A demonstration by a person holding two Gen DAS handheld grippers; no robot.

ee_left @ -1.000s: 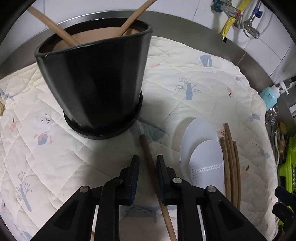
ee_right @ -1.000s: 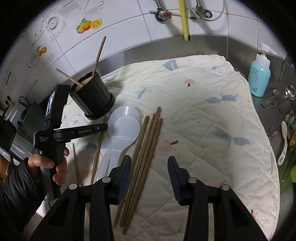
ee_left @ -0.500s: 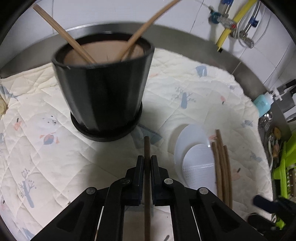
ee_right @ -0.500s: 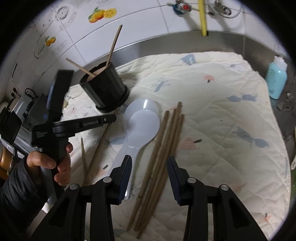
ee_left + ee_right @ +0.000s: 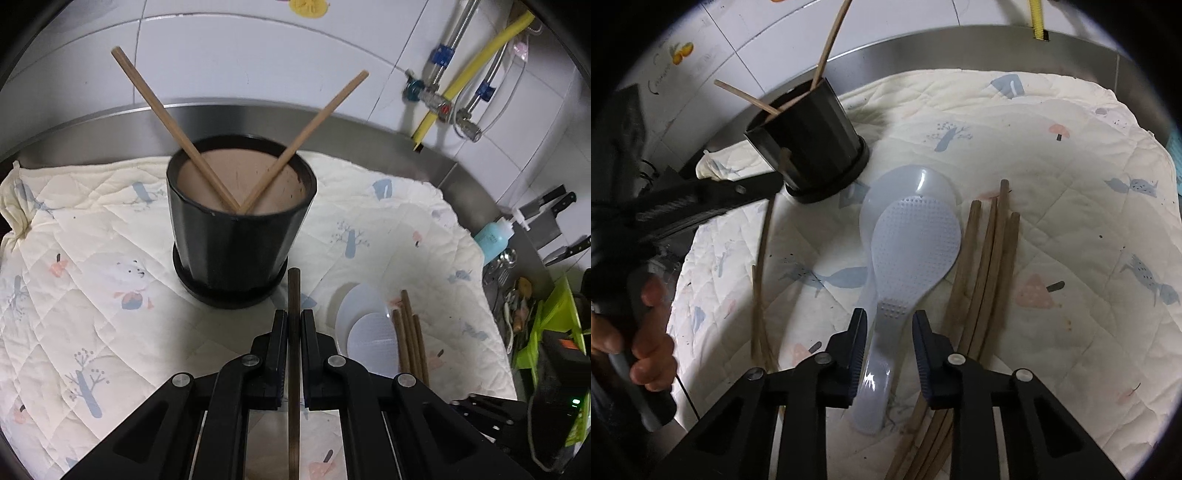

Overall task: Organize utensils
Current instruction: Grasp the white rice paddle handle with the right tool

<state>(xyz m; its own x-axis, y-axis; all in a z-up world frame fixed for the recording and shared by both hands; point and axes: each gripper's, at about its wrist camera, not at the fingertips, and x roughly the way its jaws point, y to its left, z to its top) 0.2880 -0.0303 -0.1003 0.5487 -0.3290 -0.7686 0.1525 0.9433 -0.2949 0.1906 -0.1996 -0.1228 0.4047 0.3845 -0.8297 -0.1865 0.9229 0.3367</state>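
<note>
Clamping chopstick (image 5: 294, 354) (left gripper (image 5: 294, 325)), pot (image 5: 236, 236) ahead.

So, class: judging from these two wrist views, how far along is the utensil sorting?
Done: two chopsticks stand in the black holder. In hand: the left gripper is shut on a dark chopstick; the open right gripper straddles the white rice paddle handle. Left: the paddles and four brown chopsticks lying on the quilted mat.

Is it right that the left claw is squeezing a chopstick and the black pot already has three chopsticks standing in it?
Not quite. The black pot has two chopsticks in it, not three; they cross in a V in the left wrist view. The rest is right: the left claw is squeezing a chopstick.
</note>
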